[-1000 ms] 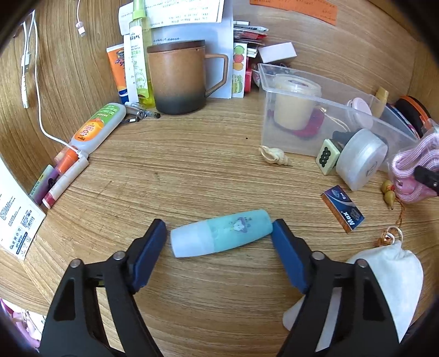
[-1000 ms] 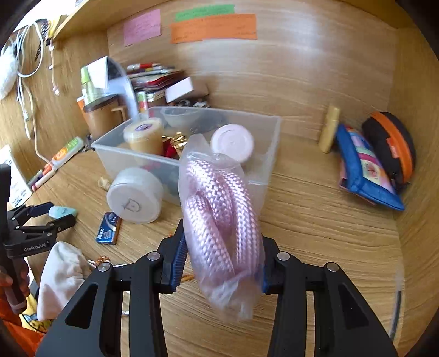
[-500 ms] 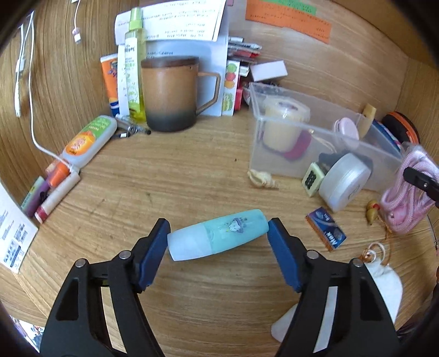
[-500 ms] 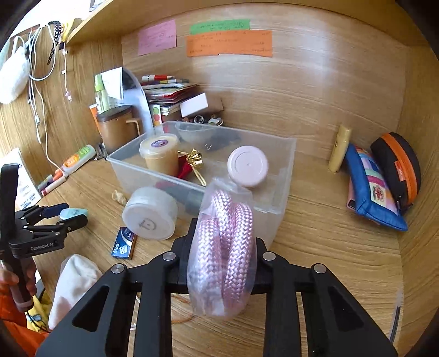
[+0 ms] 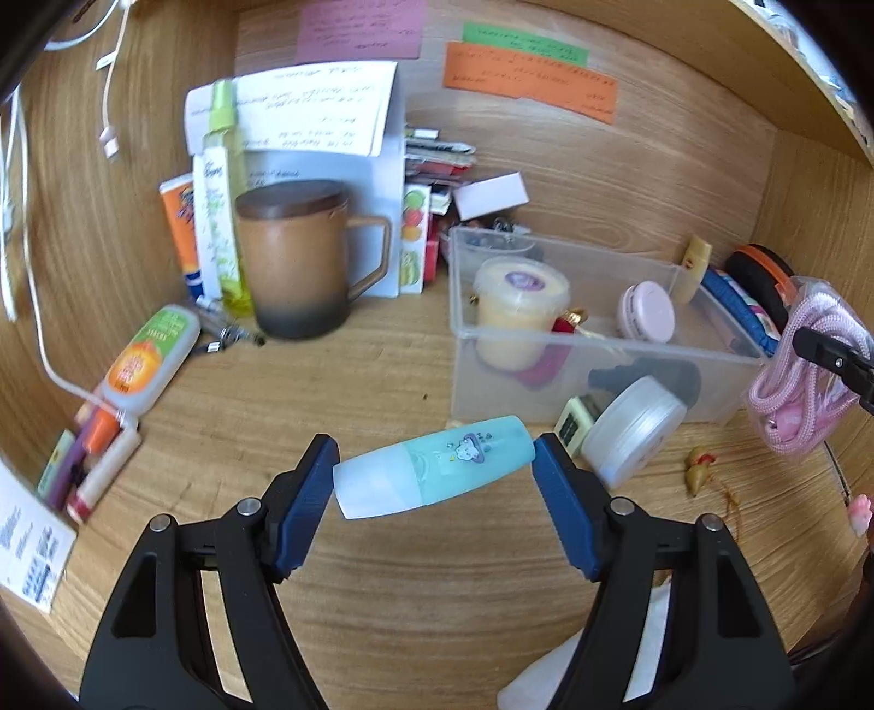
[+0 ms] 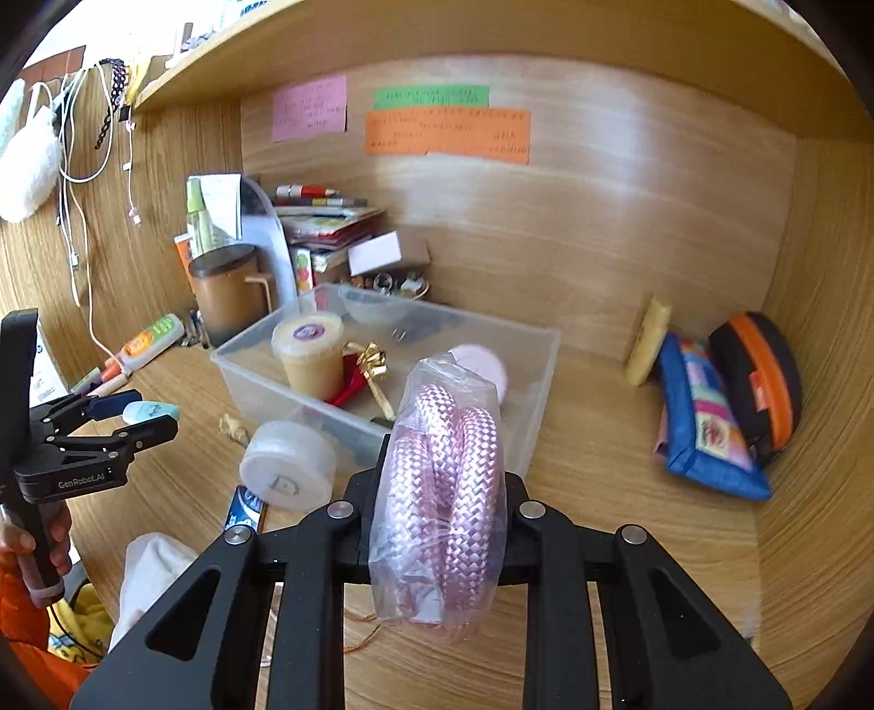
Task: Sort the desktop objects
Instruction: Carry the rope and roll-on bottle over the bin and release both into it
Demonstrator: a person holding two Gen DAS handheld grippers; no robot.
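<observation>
Braided pink cord (image 6: 445, 491), bagged in crinkled clear plastic, sits clamped in my right gripper (image 6: 437, 491); my left gripper (image 5: 434, 480) pinches a smooth teal bottle (image 5: 434, 472) endwise above the wood-grain desk (image 5: 328, 393).

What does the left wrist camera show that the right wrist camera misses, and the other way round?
Only the left wrist view shows the cloud picture on the blue bottle held in the left gripper. Only the right wrist view shows the shelf overhead and the hand on the left gripper's handle. Both show the clear box, brown mug and bagged pink rope in the right gripper.
</observation>
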